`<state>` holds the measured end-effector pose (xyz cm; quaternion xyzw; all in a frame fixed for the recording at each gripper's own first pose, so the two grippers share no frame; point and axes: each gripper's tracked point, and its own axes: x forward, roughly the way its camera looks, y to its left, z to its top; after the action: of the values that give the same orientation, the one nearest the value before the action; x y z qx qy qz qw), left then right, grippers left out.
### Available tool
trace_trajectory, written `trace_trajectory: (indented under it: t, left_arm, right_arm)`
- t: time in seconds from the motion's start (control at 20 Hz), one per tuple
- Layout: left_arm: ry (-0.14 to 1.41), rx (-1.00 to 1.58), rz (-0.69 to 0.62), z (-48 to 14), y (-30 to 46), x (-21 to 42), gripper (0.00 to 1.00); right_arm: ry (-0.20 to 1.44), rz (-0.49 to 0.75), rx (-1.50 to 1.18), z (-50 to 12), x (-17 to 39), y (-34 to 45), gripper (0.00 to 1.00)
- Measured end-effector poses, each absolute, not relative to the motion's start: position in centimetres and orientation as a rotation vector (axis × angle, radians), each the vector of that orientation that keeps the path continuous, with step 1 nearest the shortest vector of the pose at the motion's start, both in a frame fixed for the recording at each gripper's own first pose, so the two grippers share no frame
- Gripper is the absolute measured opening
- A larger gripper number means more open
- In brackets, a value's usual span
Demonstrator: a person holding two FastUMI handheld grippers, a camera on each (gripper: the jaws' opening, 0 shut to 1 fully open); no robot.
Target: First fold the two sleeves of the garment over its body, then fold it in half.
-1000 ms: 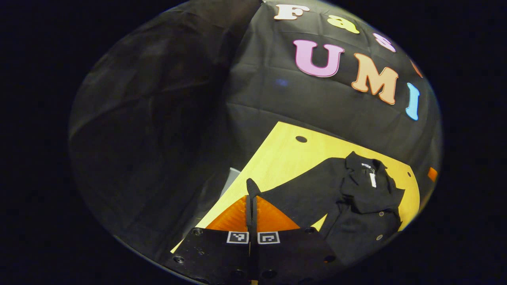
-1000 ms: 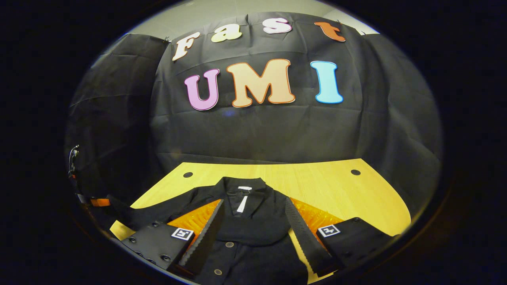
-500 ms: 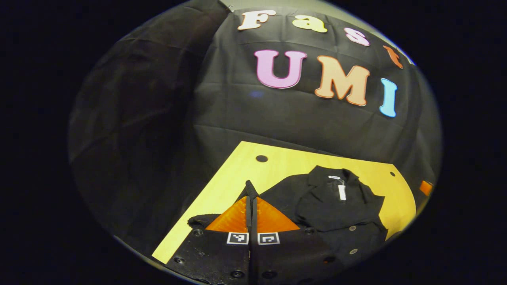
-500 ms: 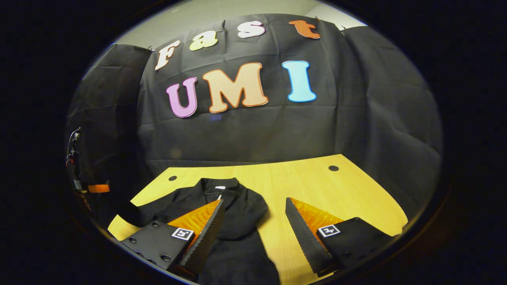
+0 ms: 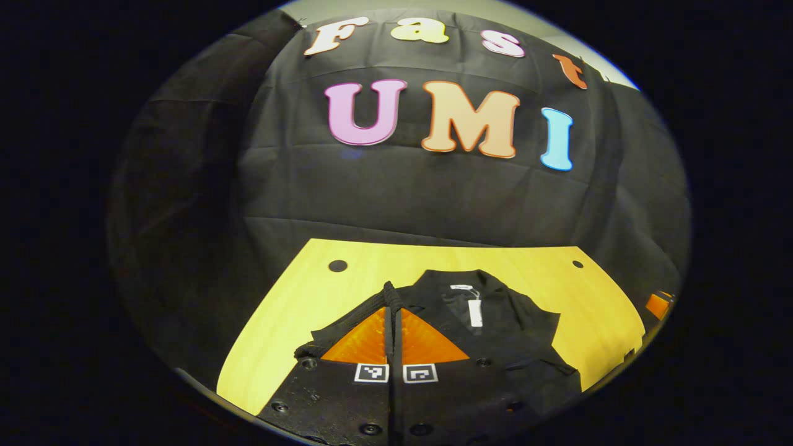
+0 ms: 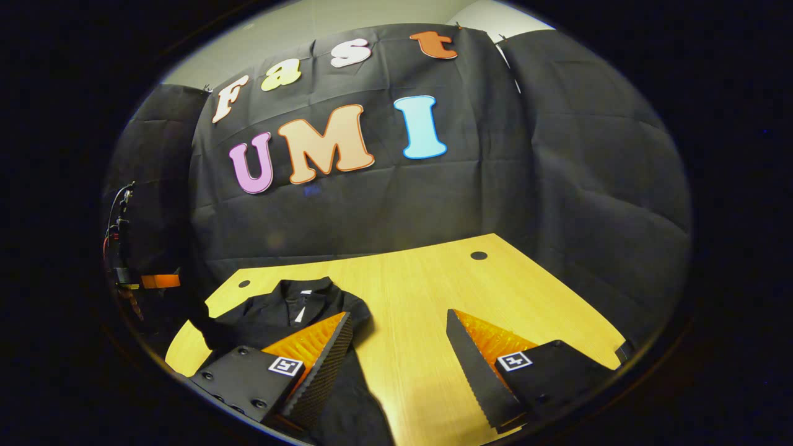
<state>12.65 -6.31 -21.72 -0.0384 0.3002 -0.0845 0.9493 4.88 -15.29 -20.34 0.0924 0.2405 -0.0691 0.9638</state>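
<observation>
A black buttoned garment [image 5: 495, 316] with a white neck tag lies on the yellow wooden table [image 5: 291, 297], collar toward the wall. My left gripper [image 5: 391, 297] is shut on the garment's sleeve [image 5: 347, 322], which hangs from the fingertips down to the left, over the garment's left shoulder. In the right gripper view the garment [image 6: 279, 310] sits at the left, partly behind one finger. My right gripper [image 6: 398, 316] stands open above the bare table [image 6: 433, 279] to the garment's right, with nothing between its fingers.
Round holes mark the table's far corners [image 5: 337, 266] [image 6: 478, 255]. The black cloth wall closes the back. The left gripper [image 6: 155, 282] shows far off at the left edge of the right gripper view. The right gripper [image 5: 657, 305] shows at the right edge of the left gripper view.
My left gripper has carried the pinched sleeve rightward toward the garment's body. My right gripper, still open, has swung right off the garment to above bare table.
</observation>
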Motion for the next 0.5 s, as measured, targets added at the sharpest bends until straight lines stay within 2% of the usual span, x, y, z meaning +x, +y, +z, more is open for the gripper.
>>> trace_trajectory:
  t: [0.5]
  left_arm:
    - [0.668,-0.021,-0.37,-24.5,-20.6,13.9,0.0]
  right_arm:
    - [0.505,-0.225,0.221,-22.0,1.2,-22.1,0.98]
